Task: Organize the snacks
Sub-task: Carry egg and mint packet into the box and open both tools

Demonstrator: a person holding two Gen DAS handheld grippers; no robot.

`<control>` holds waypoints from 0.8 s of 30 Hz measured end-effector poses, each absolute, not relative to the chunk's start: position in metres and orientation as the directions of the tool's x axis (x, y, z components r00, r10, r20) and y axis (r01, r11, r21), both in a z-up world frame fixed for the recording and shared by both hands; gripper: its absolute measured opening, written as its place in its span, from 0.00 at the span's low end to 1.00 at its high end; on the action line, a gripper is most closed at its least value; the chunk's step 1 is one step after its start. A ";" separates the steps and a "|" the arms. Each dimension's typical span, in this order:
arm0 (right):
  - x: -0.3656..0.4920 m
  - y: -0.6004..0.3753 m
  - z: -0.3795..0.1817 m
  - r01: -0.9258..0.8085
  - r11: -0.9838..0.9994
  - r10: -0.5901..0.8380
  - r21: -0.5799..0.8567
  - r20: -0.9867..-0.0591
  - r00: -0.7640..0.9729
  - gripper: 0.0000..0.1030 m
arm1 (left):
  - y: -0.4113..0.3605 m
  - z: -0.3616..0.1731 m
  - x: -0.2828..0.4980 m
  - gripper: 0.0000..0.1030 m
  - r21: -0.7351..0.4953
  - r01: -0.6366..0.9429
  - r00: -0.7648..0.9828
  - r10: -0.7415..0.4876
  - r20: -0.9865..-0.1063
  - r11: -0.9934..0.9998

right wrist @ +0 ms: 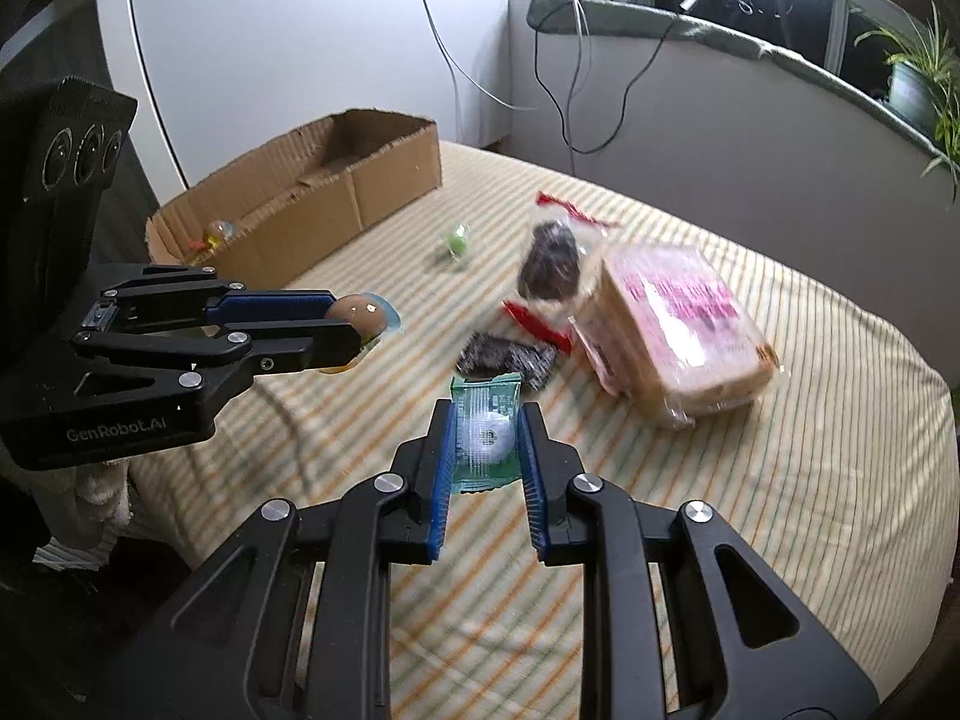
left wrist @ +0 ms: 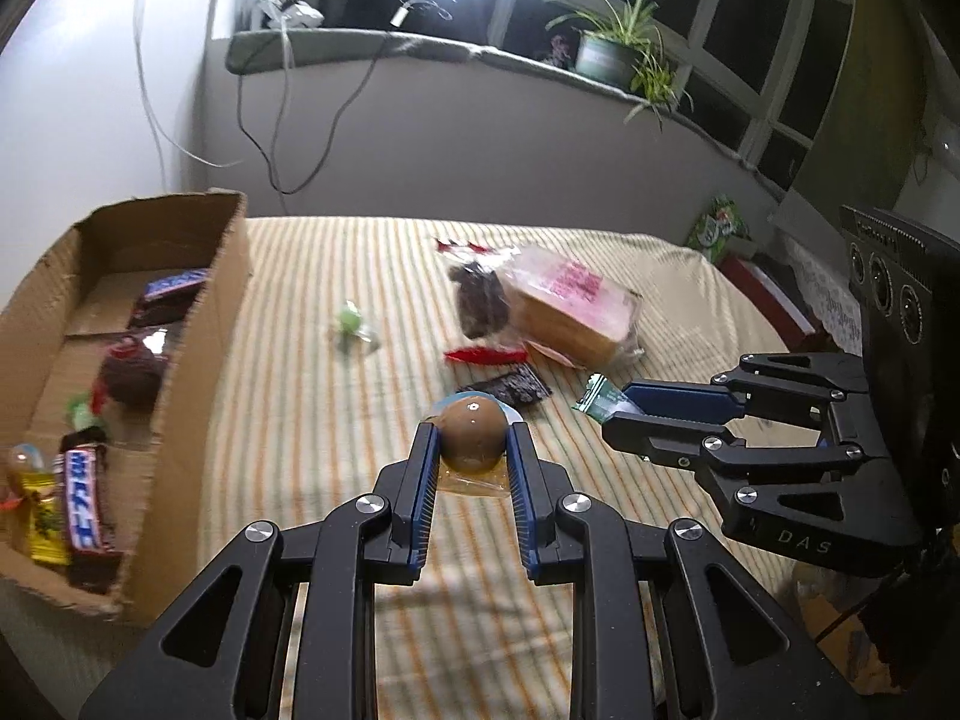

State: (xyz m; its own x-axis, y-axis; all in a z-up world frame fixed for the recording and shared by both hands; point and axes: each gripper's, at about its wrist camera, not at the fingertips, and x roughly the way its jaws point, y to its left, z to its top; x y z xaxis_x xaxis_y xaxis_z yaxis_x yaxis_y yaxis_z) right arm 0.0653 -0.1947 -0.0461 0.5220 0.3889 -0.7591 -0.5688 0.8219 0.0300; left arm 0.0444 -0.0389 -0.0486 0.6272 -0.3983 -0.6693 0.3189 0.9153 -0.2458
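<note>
My left gripper [left wrist: 471,450] is shut on a brown egg in a clear packet [left wrist: 471,435], held above the striped cloth. From the right wrist view the same egg [right wrist: 359,313] shows at the left gripper's [right wrist: 354,330] tips. My right gripper [right wrist: 485,435] is shut on a small green snack packet [right wrist: 485,429] with a white round picture; in the left wrist view that packet [left wrist: 600,399] sticks out of the right gripper [left wrist: 618,405]. An open cardboard box [left wrist: 198,372] on the left holds chocolate bars [left wrist: 84,510] and other sweets.
On the striped tablecloth [right wrist: 720,510] lie a bagged loaf of sliced bread [right wrist: 678,330], a clear bag of dark snacks [right wrist: 549,264], a dark flat packet [right wrist: 510,360], a red wrapper [left wrist: 483,355] and a small green candy [right wrist: 457,243]. A windowsill with a plant [left wrist: 618,42] and hanging cables run behind.
</note>
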 end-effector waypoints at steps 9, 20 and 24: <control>0.068 -0.163 -0.028 -0.609 0.793 0.419 0.014 -0.738 0.529 0.21 | -0.002 -0.035 0.041 0.21 -0.244 0.258 0.684 -0.355 -0.637 0.935; 0.075 -0.114 -0.014 -0.665 0.747 0.466 0.009 -0.721 0.513 0.21 | 0.058 -0.028 0.043 0.21 -0.241 0.152 0.739 -0.272 -0.616 0.958; 0.078 -0.096 -0.011 -0.687 0.727 0.483 0.009 -0.718 0.502 0.21 | 0.079 -0.029 0.046 0.21 -0.241 0.107 0.752 -0.238 -0.615 0.965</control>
